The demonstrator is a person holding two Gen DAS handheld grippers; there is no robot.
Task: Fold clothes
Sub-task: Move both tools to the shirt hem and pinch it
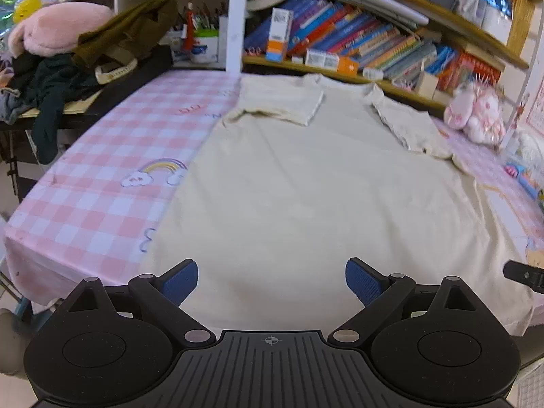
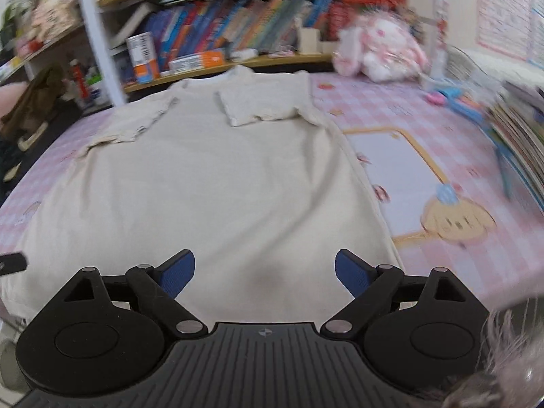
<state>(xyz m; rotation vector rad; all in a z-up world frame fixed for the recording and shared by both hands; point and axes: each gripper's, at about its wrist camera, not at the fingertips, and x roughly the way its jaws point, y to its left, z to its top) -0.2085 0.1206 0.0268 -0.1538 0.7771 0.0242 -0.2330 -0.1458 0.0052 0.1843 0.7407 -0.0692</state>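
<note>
Cream T-shirt (image 1: 289, 187) lies flat on the pink checked tablecloth (image 1: 95, 183), hem nearest, collar toward the shelves. Left gripper (image 1: 272, 280) and right gripper (image 2: 265, 273) hover over the hem, jaws wide apart, holding nothing. Further back, both sleeves are folded inward. Beyond: leaning books (image 1: 357, 40), pink plush bunny (image 2: 384, 51).

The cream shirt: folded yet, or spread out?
Mostly spread: the shirt lies flat on the table, only both sleeves folded inward.
</note>
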